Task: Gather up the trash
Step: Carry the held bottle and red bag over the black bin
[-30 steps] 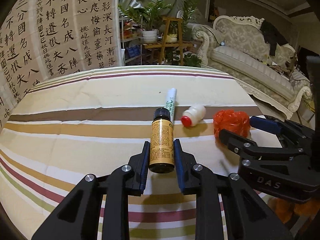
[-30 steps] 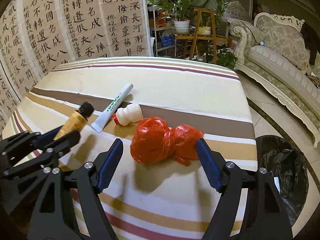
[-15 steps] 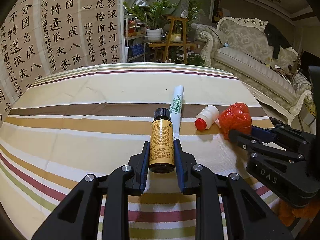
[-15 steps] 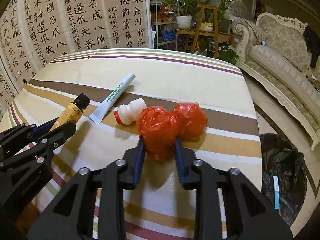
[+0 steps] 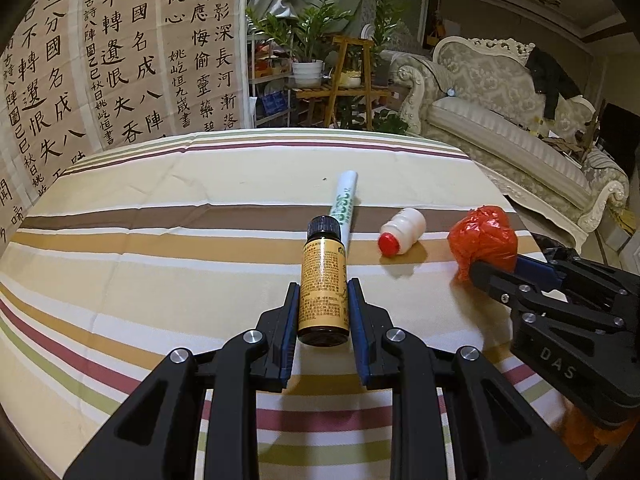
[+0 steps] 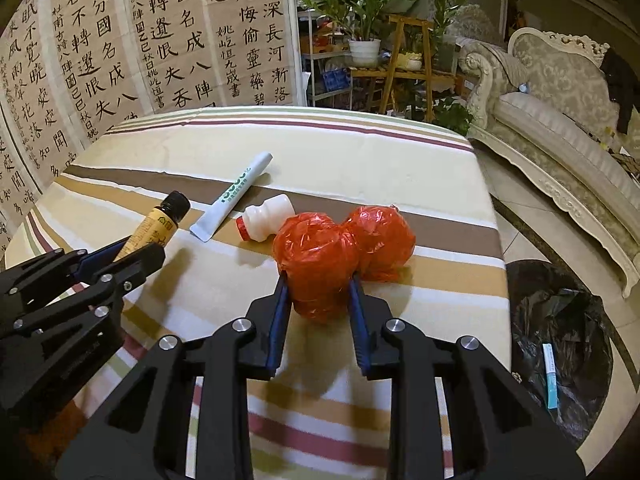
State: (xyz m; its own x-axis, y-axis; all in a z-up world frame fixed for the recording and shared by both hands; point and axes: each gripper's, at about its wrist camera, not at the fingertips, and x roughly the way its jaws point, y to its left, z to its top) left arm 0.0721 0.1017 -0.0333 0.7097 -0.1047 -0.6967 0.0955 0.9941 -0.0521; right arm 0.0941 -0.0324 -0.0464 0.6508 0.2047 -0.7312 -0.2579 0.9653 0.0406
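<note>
The left gripper [image 5: 323, 300] is clamping one amber bottle [image 5: 322, 285]; the right gripper [image 6: 318, 292] is squeezing one of two red bag wads [image 6: 316, 258]. One white tube [image 6: 232, 196] and one small white bottle [image 6: 266, 220] are lying mid-table [image 6: 400, 152].

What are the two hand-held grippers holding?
The left hand-held gripper clamps the brown bottle by its lower body; the right hand-held gripper squeezes the red plastic bag by its near end.

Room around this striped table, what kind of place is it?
Most likely a home living room: an ornate sofa, potted plants on a wooden stand, and a calligraphy screen behind the cloth-covered table.
</note>
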